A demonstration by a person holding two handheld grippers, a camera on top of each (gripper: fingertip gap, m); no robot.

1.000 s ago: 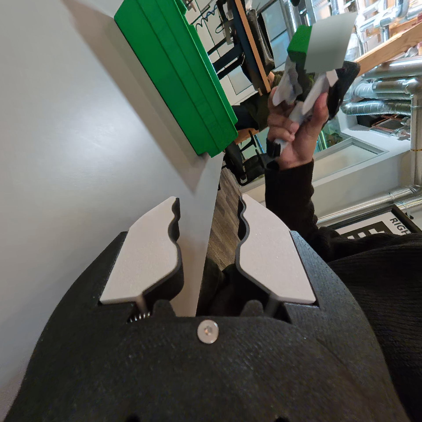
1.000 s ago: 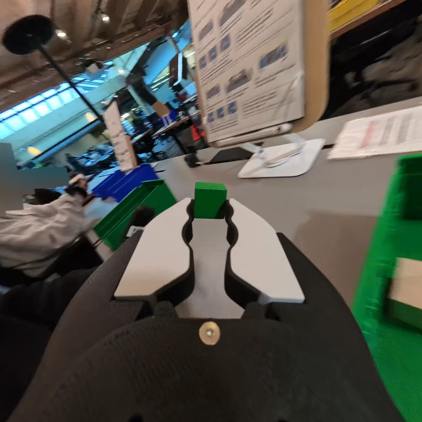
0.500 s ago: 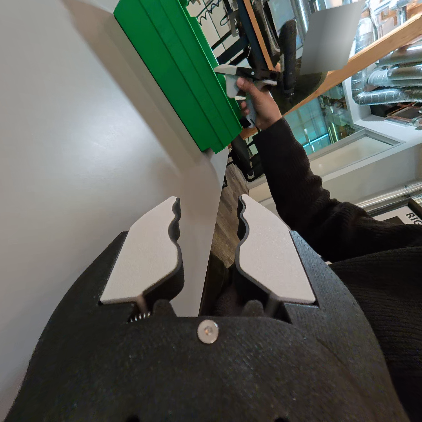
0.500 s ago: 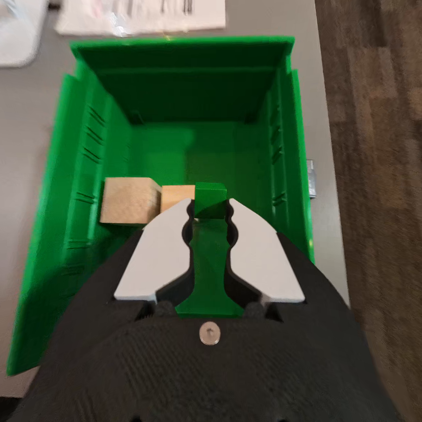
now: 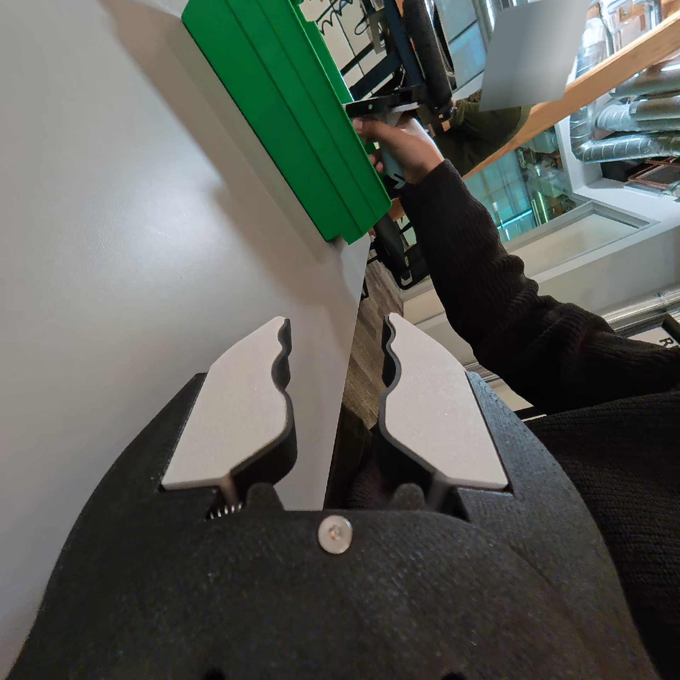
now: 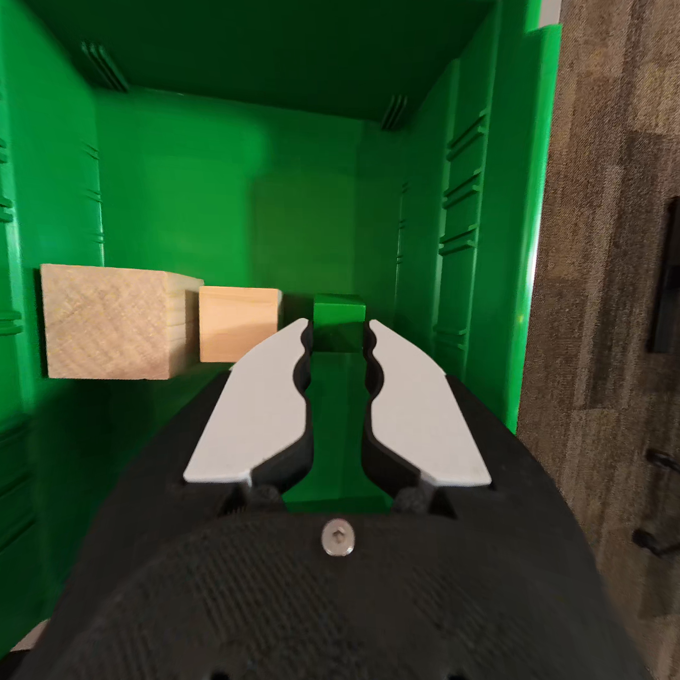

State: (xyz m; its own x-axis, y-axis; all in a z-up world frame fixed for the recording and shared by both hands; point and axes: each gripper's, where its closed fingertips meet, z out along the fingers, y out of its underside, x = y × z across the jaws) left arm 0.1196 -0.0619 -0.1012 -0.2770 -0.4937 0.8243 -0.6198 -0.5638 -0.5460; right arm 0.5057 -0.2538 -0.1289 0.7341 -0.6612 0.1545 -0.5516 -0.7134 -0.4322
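My right gripper (image 6: 337,325) is shut on a small green block (image 6: 338,323) and holds it down inside a green bin (image 6: 489,220). Two wooden blocks lie in the bin to its left: a large one (image 6: 110,323) and a smaller one (image 6: 237,323) close beside the green block. My left gripper (image 5: 335,327) is open and empty, tilted sideways at the edge of the grey table (image 5: 110,220). In the left wrist view the same green bin (image 5: 287,110) shows from outside, with a hand (image 5: 401,147) holding the right gripper's handle at its rim.
The bin stands near the table's edge; brown carpeted floor (image 6: 607,294) lies to its right. A black-sleeved arm (image 5: 496,294) reaches across to the bin. Pipes, windows and furniture fill the background.
My right gripper swung from facing across the table to pointing down into the green bin, then sank deeper into it with the green block. My left gripper stayed in place.
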